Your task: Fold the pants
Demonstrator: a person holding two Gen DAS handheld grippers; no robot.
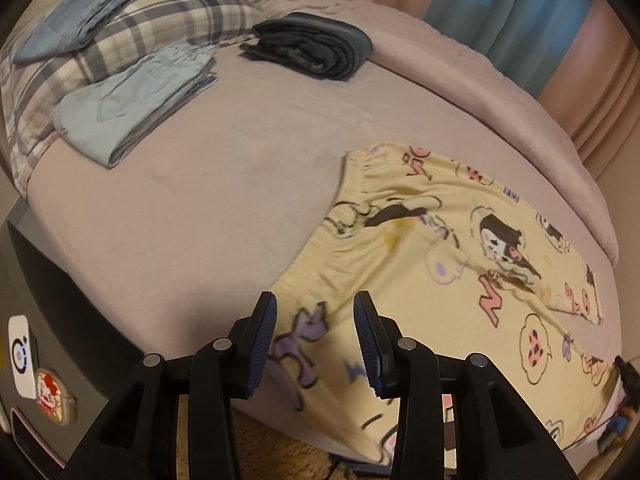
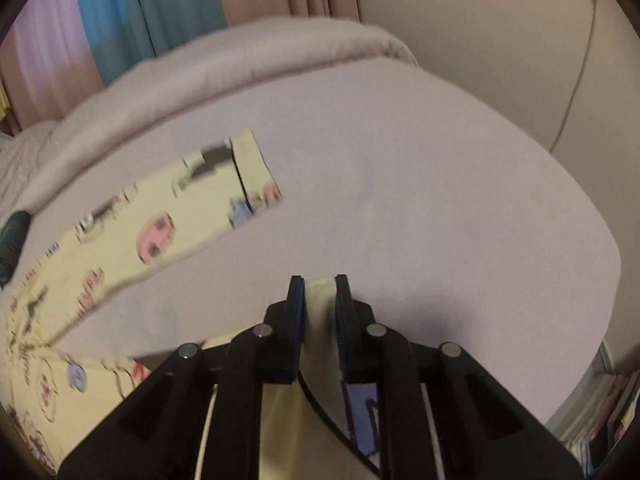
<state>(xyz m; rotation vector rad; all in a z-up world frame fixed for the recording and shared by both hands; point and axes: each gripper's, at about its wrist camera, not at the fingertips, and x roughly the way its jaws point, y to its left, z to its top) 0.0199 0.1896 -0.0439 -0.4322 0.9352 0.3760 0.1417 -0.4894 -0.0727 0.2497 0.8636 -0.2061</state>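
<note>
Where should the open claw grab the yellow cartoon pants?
Probably the stretchy waistband of the yellow cartoon pants. The left claw is open beside that end, so come from the bed's near edge; the bunched band gives a thick ridge to pinch.

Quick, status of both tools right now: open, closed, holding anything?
Left tool: open, empty, over the yellow pants near the waistband.
Right tool: closed on yellow pants fabric.

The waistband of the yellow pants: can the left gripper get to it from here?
Probably yes. The left gripper is open, just short of the waistband, with only pants fabric and bare bed between.
</note>
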